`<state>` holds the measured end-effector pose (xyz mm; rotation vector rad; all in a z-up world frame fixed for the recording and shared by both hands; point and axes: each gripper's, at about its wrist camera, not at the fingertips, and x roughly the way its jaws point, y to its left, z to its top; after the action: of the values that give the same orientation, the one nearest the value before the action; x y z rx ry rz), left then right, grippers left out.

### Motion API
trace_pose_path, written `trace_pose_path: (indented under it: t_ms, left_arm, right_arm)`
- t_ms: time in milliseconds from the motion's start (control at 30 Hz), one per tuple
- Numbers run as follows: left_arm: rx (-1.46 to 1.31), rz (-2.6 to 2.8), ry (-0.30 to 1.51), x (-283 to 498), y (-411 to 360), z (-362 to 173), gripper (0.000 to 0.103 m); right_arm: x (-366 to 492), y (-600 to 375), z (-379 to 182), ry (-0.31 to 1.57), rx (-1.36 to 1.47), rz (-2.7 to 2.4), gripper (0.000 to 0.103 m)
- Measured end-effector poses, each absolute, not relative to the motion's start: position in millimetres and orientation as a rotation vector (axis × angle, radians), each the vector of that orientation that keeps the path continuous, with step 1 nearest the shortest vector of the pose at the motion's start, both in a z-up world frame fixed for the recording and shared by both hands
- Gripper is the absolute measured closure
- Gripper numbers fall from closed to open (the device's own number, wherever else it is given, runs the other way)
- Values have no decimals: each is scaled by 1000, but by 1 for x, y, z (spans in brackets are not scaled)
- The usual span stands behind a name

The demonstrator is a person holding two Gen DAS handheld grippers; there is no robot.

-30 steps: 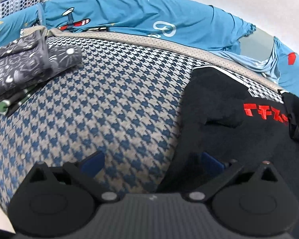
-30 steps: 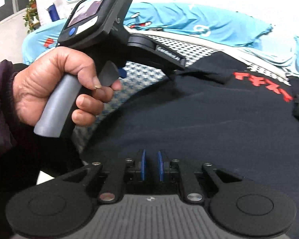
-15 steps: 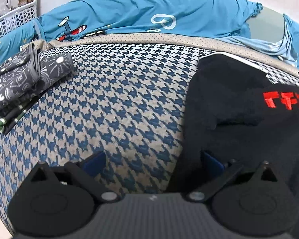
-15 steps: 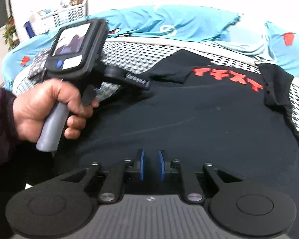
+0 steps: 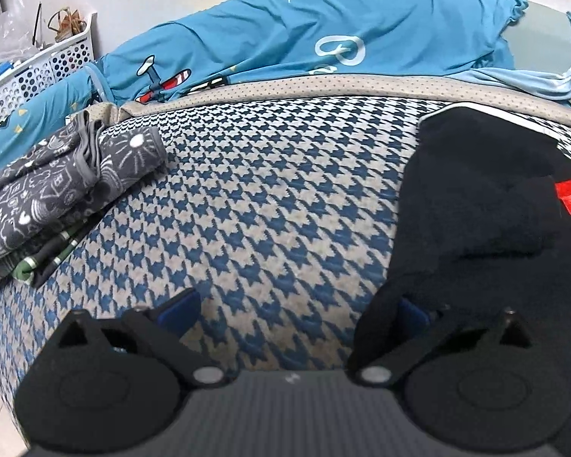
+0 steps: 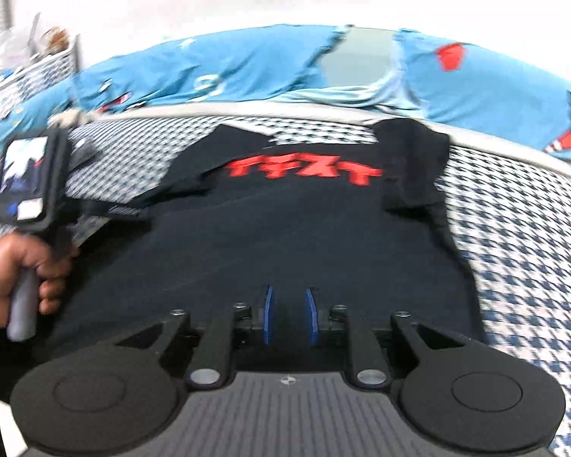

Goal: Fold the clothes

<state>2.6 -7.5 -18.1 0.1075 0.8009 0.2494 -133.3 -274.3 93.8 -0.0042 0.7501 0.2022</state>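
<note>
**Black T-shirt spread on the bed, both claws at its near edge**

A black T-shirt (image 6: 285,228) with red lettering is seen spread flat on the houndstooth-patterned bed cover (image 5: 270,198), its printed end lying toward the far edge of the bed, where a blue patterned sheet (image 5: 323,34) is bunched against the wall. In the right wrist view both sleeves are seen folded inward over the body of the shirt.

The right claw (image 6: 290,316) is held over the near hem of the T-shirt, about midway along it. Its blue pads are a narrow gap apart and are opening; no cloth is seen between them, and the shirt extends away from the fingertips toward the far edge.

The left claw (image 5: 297,312) is spread wide at the left edge of the T-shirt. One blue pad is seen over the bare bed cover, while the other is partly hidden by the black cloth's edge; whether that pad touches the cloth cannot be told. In the right wrist view this tool is gripped by a hand (image 6: 15,274) at the shirt's left side.

A stack of folded clothes (image 5: 53,198), topped by a grey printed garment, lies near the left edge of the bed, well apart from the T-shirt. A white perforated basket (image 5: 38,72) stands beyond the far left corner.
</note>
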Motion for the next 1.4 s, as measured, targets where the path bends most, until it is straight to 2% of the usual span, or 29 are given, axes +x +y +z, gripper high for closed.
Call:
trace_pose_path:
  t_ms: [633,767,900,1100,1400]
  left_arm:
    - [120,229,925,36,5,-8,0]
    - [72,208,946,33,8,4,1]
    - [-84,92,937,21,13,16,0]
    - [-83,50,924,21,0,18,0]
    - [-74,19,945,28,-16,13,0]
  right_arm:
    - [-80,-336,86,724,104,20,83]
    - [-66,-341,88,688,153,15,70]
    - [-48,-348,87,664,196,17,69]
    - [-23,-354,84,629,223,4,64]
    - [6,-358,74,619,234,-38,62]
